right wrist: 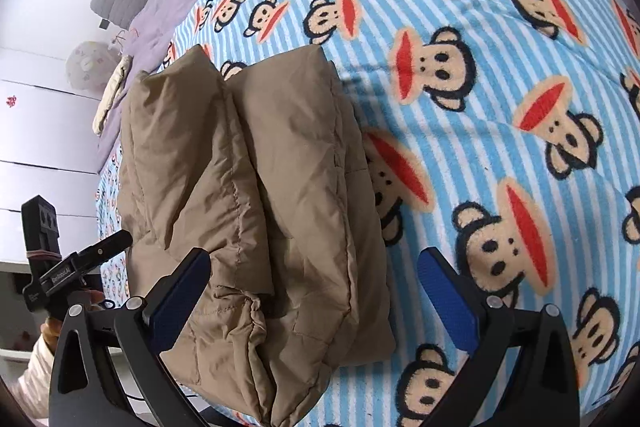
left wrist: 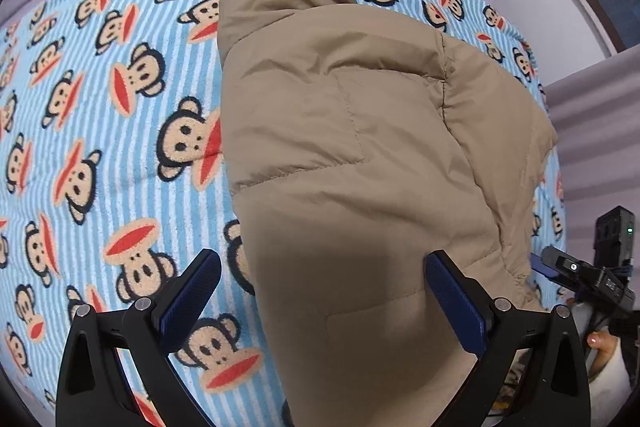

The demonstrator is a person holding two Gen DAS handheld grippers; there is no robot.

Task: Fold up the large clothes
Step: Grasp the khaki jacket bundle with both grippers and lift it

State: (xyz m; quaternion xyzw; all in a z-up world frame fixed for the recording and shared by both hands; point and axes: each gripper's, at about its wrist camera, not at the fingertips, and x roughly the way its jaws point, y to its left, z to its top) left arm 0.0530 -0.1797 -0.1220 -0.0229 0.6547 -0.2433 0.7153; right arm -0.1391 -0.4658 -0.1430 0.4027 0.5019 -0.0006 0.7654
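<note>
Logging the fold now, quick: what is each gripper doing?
Left gripper: open, holding nothing, above the folded tan puffer jacket.
Right gripper: open, holding nothing, over the jacket's edge.

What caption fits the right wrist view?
Open right claw above a folded tan quilted puffer jacket on a blue-striped monkey-print fleece blanket.

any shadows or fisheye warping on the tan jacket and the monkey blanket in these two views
Left wrist view: a dark shadow lies across the near part of the tan jacket, between the open fingers of the left gripper; the monkey blanket has stripes that bow outward. Right wrist view: even light, a faint shadow beside the jacket's far corner, stripes curving toward the dark round rim; the right gripper is sharp.
</note>
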